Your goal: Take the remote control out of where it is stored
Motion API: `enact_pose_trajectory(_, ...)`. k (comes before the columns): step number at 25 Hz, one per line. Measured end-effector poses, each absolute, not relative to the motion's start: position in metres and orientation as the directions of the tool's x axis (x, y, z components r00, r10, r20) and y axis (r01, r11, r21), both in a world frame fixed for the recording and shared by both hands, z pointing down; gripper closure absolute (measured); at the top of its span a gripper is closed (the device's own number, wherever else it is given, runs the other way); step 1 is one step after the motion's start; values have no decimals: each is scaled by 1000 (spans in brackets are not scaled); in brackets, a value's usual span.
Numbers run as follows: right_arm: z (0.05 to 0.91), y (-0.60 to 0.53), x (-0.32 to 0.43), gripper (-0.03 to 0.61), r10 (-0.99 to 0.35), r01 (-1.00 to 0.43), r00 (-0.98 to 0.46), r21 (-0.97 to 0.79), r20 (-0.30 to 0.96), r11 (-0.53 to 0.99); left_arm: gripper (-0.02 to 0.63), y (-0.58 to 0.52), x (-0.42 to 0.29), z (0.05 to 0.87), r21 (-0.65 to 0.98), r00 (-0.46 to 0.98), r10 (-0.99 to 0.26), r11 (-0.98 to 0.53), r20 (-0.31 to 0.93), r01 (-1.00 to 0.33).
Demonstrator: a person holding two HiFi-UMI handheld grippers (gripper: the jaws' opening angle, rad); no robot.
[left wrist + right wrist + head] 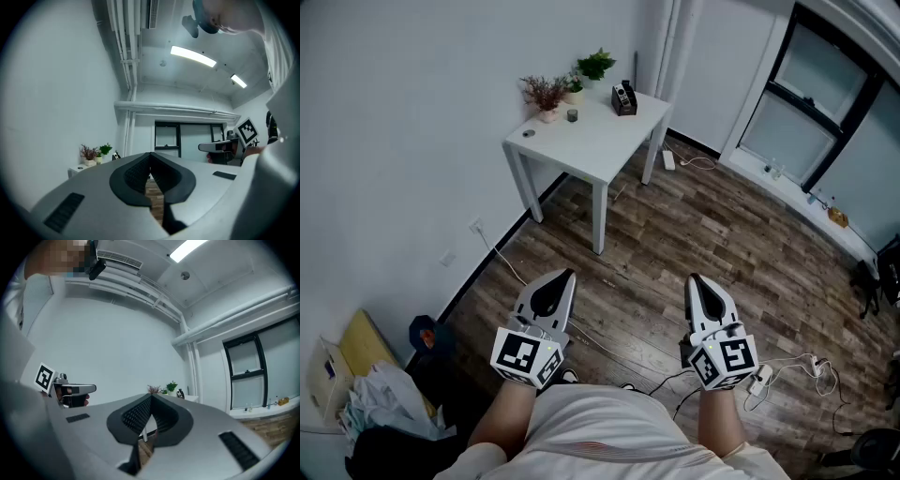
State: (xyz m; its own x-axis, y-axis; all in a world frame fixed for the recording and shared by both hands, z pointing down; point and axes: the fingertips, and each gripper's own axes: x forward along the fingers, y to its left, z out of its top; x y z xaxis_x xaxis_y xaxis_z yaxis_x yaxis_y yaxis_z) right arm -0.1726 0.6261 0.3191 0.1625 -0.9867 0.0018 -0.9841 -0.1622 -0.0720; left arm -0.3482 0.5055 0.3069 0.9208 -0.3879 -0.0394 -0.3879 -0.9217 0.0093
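Observation:
A small black holder (624,97) with what looks like the remote control upright in it stands at the far edge of a white table (591,150) across the room. The holder shows tiny in the left gripper view (116,155) and in the right gripper view (181,393). My left gripper (568,274) and right gripper (693,278) hang close to my body over the wooden floor, well short of the table. Both are shut with nothing between their jaws, which meet at the tips (150,153) (151,395).
A reddish plant (546,95), a green plant (594,66), a small cup (572,115) and a small round thing (529,133) share the table. Cables and a power strip (760,377) lie on the floor at right. Bags and papers (366,394) sit at lower left.

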Motion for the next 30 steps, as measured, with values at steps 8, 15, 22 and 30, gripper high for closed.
enact_pose_trajectory(8,318,623,-163,566,-986,-985,165,-53,8,-165,606,504,-338,306,10,919,-390,-921,-46,-390)
enact_pose_trajectory(15,316,629,-155,566,-982,-977,188,-110,-23,-185,606,505,-338,307,17,919,-393,-920,-41,-392)
enact_pose_trajectory(22,337,650,-151,566,-994,-984,105,-148,-40,-98,606,525,-330,316,10,910,-415,-910,-16,-415)
enact_pose_trajectory(30,353,676,-143,566,-999,-985,9,-170,-39,-2,606,548,-314,331,20,896,-444,-896,16,-444)
